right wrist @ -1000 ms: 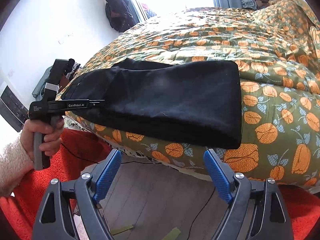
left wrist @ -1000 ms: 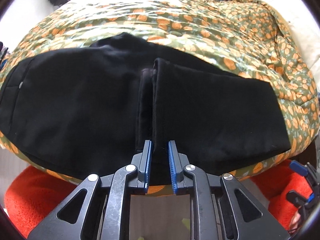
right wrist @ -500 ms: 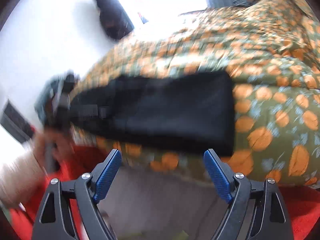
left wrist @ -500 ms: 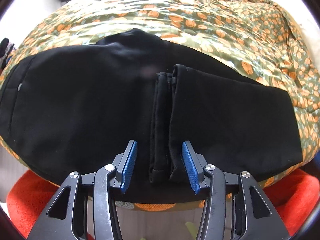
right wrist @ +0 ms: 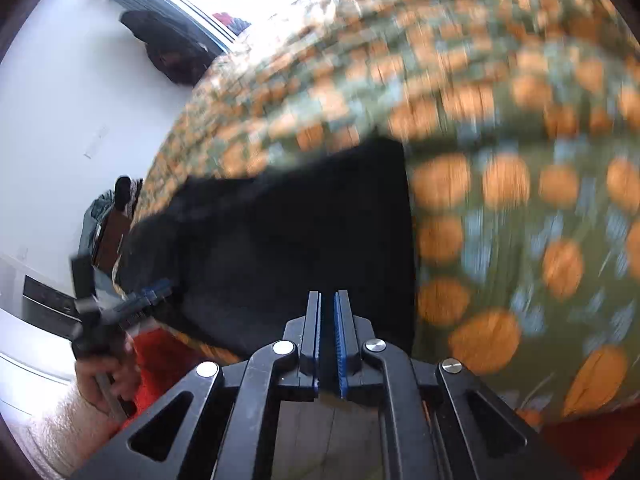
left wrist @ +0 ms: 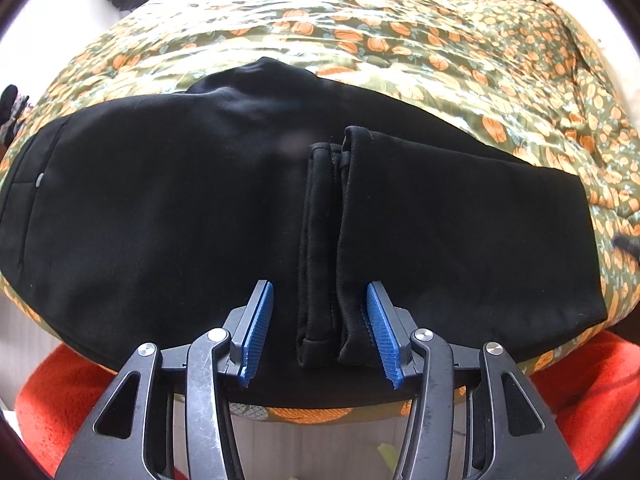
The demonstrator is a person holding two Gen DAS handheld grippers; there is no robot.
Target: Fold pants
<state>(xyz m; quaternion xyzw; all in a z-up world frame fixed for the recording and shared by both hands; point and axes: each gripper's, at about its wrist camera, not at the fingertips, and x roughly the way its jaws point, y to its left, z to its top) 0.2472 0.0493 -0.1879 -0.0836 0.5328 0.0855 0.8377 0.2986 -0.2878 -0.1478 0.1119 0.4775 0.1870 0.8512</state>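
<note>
Black pants (left wrist: 160, 208) lie folded across the near edge of the bed, waist to the left. Their two leg hems (left wrist: 320, 240) are laid back over the middle. My left gripper (left wrist: 317, 292) stands open astride those hems; the right pad brushes one cuff and the left pad stands clear. In the blurred right wrist view the pants (right wrist: 280, 240) end in a straight fold at the right. My right gripper (right wrist: 328, 296) is shut over their near edge, with nothing seen between its pads. The left gripper (right wrist: 156, 292) and a hand (right wrist: 108, 376) show at far left.
A green bedspread with orange pumpkins (left wrist: 400, 40) covers the whole bed and bunches up at the far right. A red rug (left wrist: 52, 400) lies on the wooden floor below the bed edge. Dark clothing (right wrist: 172, 56) hangs by the window.
The left jaws have spread apart and let go of the hems, which now lie flat. The right jaws have gone from wide to shut while that gripper swung in over the pants and rolled.
</note>
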